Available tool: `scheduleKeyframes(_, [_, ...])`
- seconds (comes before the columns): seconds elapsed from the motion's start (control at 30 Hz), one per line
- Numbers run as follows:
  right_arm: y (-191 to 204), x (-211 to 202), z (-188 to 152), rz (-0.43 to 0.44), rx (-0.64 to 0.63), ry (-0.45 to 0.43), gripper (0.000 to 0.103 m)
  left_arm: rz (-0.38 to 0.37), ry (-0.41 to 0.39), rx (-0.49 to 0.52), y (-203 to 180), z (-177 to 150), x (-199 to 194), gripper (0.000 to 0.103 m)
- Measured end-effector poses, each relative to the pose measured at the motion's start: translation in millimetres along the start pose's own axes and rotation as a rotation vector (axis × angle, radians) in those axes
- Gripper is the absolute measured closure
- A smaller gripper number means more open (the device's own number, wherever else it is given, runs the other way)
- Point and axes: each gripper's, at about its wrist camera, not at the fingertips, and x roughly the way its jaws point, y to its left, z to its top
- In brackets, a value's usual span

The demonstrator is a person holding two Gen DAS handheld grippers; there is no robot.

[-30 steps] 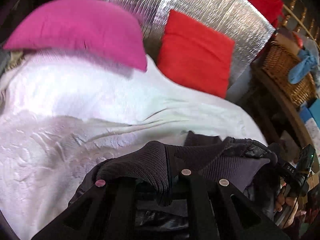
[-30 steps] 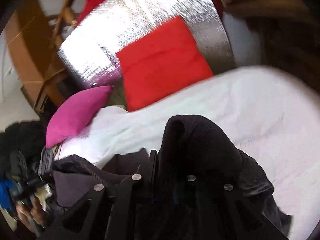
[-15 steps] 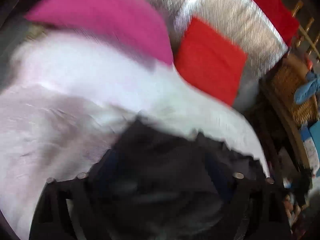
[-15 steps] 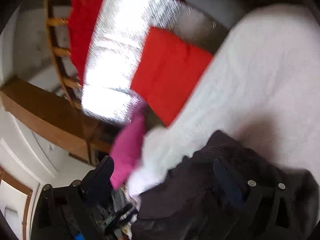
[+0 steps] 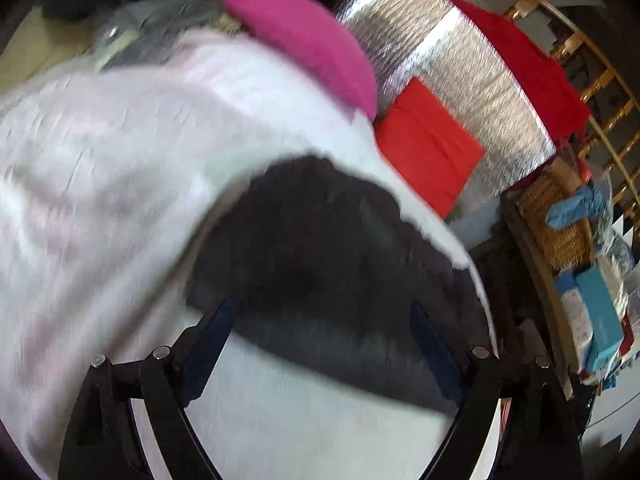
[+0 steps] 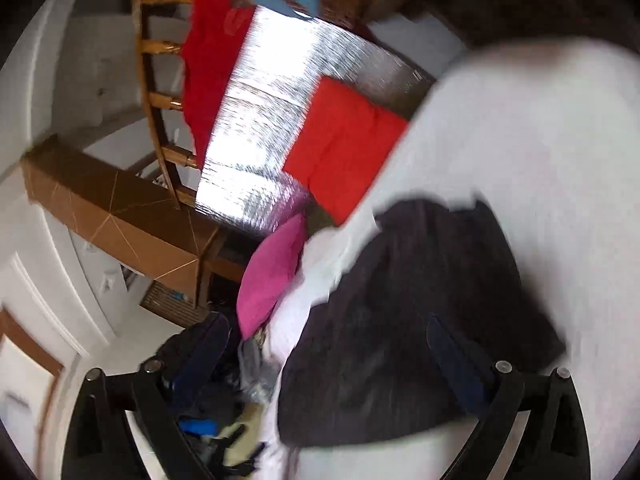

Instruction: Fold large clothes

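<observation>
A dark garment [image 5: 336, 264] lies in a loose heap on a white bed cover [image 5: 120, 168]. In the left wrist view it is a blurred black mound on the near part of the bed, just ahead of the tool's tips. In the right wrist view the same dark garment [image 6: 420, 320] shows as a rough, wide shape with an uneven far edge, resting on the white bed cover [image 6: 520, 140] near the bed's left side.

The left gripper [image 5: 320, 328] has its two black fingers spread wide apart, with blue pads [image 5: 212, 328] on their inner faces. Its jaws have just been opening. The garment lies beyond and between the tips, but the pads do not press on it.

The right gripper [image 6: 328, 352] also stands wide open, its jaws having just been opening too. Its right finger overlaps the garment in the picture; the left one hangs past the bed's edge. Nothing is clamped.

Beyond the garment, a pink cushion [image 5: 308, 40] and a red cushion [image 5: 428, 152] lean at the head of the bed against a shiny silver panel [image 5: 460, 64]. A red cloth [image 5: 528, 72] hangs over a wooden railing behind it. To the right, a wicker basket [image 5: 560, 224] holds something blue. Both views are smeared by motion blur.
</observation>
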Motion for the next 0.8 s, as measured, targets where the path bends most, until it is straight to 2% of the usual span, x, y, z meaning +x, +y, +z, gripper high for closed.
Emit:
scheduleKeyframes(0.07, [-10,0,-20,-0.028,0.051,0.034,0.002,-0.009,0.071,-0.040,3,-13,8,0.013])
scheduleKeyframes(0.17, [-21,-3,-41,-0.072,0.098,0.077,0.002,-0.028,0.133,-0.094,8,-21,18,0.013])
scheduleKeyframes(0.3, [-37,5,-58,-0.106,0.164,0.102,0.002,0.019,0.124,-0.132,16,-22,32,0.013])
scheduleKeyframes(0.43, [-53,21,-57,-0.155,0.203,0.100,0.002,0.010,0.127,-0.219,29,-14,46,0.013])
scheduleKeyframes(0.57, [-66,31,-52,-0.208,0.242,0.081,0.002,0.014,0.094,-0.271,35,-7,51,0.013])
scheduleKeyframes(0.8, [-86,39,-42,-0.222,0.269,0.038,0.002,-0.056,0.057,-0.350,35,1,68,0.013])
